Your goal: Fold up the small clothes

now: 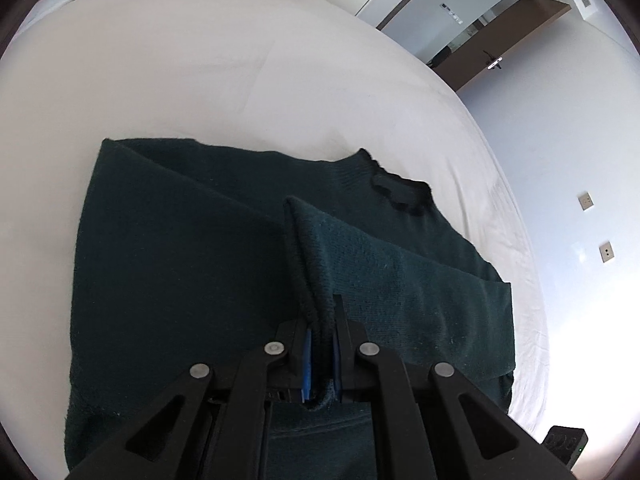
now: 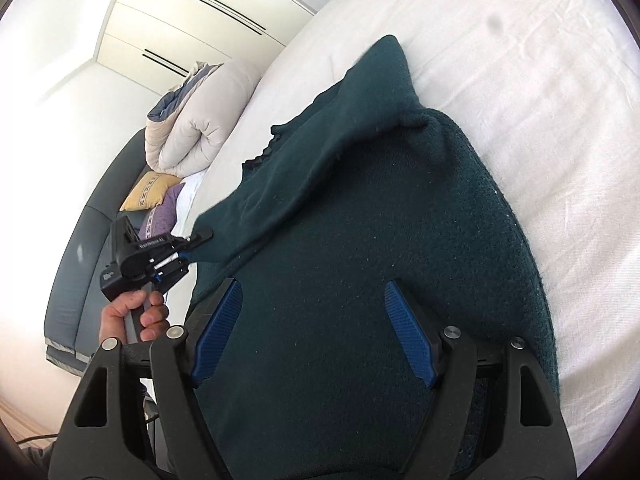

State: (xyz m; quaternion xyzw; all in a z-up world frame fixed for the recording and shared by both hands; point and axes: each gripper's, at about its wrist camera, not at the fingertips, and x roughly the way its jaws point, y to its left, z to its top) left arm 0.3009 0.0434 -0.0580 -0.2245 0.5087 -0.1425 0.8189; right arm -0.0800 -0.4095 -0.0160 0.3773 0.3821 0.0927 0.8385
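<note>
Dark green knit sweater (image 1: 180,260) spread on white bed sheet (image 1: 200,80), filling centre and lower half of left wrist view; ribbed collar (image 1: 396,188) toward right of centre. Left gripper (image 1: 320,344) clenched on a raised fold of sweater edge, knit pinched between 2 blue pads (image 1: 307,364) at lower centre. In right wrist view, right gripper (image 2: 312,332) released, jaws spread wide, 2 blue pads (image 2: 408,336) hovering over sweater body at lower centre, no fabric between them. Same view, left of centre: left gripper seen from outside, nipping a sweater corner, held by bare left hand (image 2: 136,316). White lettering on that gripper's black body (image 2: 150,245), too small to read reliably. Folded beige duvet (image 2: 192,120) upper left, yellow patterned cushion (image 2: 148,190) and purple cushion (image 2: 164,212) below it. Wardrobe doors (image 2: 192,20) at top left. Brown door (image 1: 500,52) with handle, upper right of left wrist view; 2 wall sockets (image 1: 586,201) at right edge.
</note>
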